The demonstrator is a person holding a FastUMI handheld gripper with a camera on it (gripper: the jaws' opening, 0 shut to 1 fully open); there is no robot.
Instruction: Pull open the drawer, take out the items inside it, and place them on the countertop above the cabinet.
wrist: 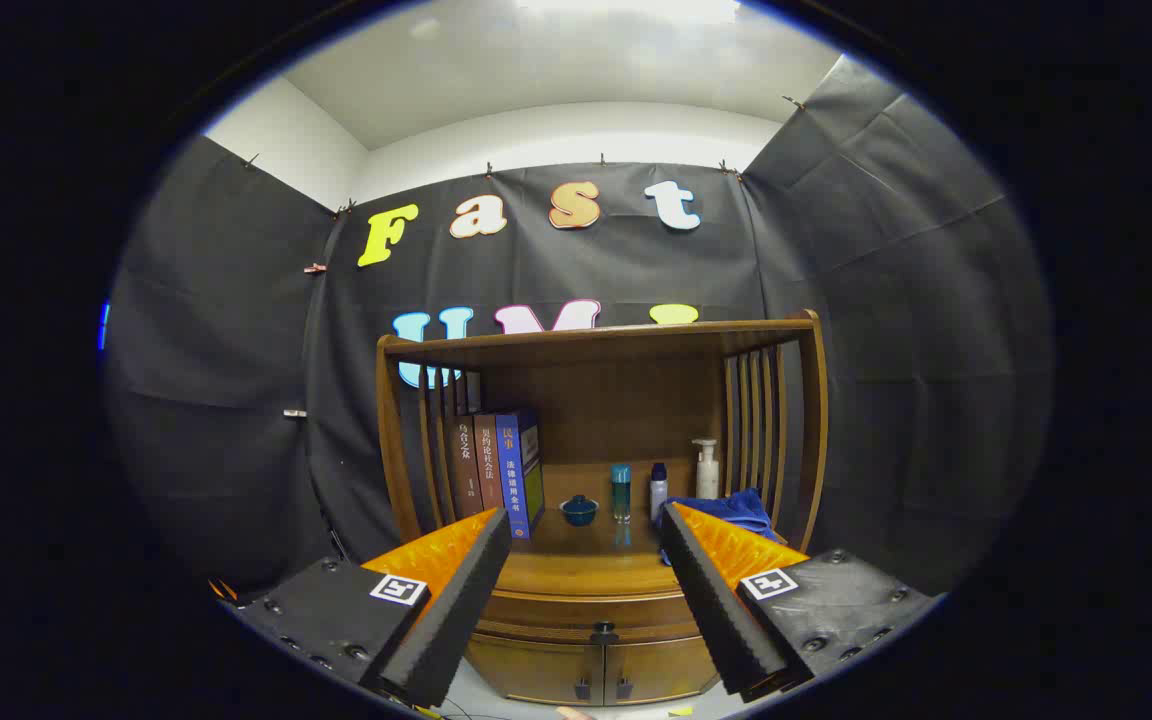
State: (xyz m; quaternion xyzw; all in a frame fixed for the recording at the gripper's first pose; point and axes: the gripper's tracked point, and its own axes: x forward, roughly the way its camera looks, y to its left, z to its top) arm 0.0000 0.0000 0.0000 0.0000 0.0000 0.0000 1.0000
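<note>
**Drawer shut as I line up on the cabinet**

I hold my hand-held gripper (584, 540) in the air in front of a wooden cabinet (816, 420), its fingers wide apart and clamped on nothing. From the left: three books (496, 470) stand upright against the slatted side of the open shelf, the blue one nearest the middle. Next comes a small blue lidded cup (579, 509), then a slim teal bottle (620, 492), a shorter bottle (658, 490) with a dark cap, a white pump bottle (705, 468) toward the back, and a blue cloth (736, 510) bunched by the right slats, partly behind my right finger. All sit on the desk (586, 570), the wooden top where the drawer's contents are to go.

Below that top, between my fingers and lower down, is the drawer (536, 608), closed, with a small dark knob (603, 632) at the middle of its front. Under it are two cabinet doors (536, 672) with their own small pulls.

I judge the knob the only place to take hold: it is small, hard and likely slick, so both fingers must pinch it squarely. The drawer looks stiff and solid and should be pulled straight. What lies inside I cannot tell.
</note>
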